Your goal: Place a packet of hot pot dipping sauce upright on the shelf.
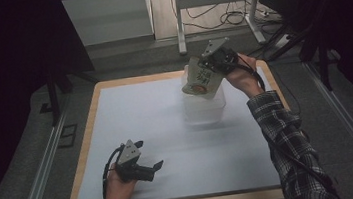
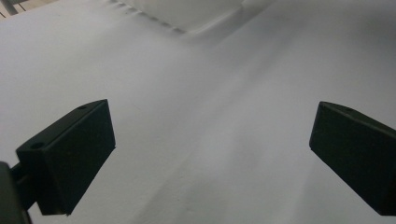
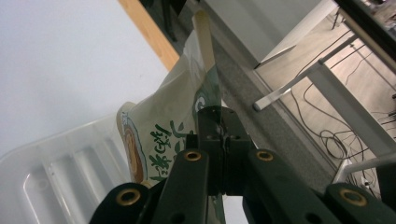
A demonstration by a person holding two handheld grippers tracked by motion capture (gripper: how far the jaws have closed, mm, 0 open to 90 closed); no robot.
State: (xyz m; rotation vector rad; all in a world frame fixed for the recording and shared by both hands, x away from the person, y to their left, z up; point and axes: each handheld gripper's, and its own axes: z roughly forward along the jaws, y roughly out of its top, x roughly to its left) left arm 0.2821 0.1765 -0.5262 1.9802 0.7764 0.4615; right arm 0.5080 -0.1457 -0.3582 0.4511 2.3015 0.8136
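Observation:
A cream snack bag (image 1: 201,78) with green lettering and a round picture hangs tilted over a clear plastic bin (image 1: 205,110) at the table's far middle. My right gripper (image 1: 216,60) is shut on the bag's top edge. In the right gripper view the jaws pinch the bag (image 3: 161,135) at its edge, with the ribbed bin (image 3: 60,172) just below. My left gripper (image 1: 150,158) rests low near the table's front left, open, with nothing between its fingers (image 2: 70,158); white sheet lies beneath them.
A white sheet (image 1: 160,146) covers most of the wooden table (image 1: 90,114). Beyond the far edge stand a white desk frame (image 1: 216,4) and loose cables (image 1: 235,17) on the floor. Dark areas flank both sides.

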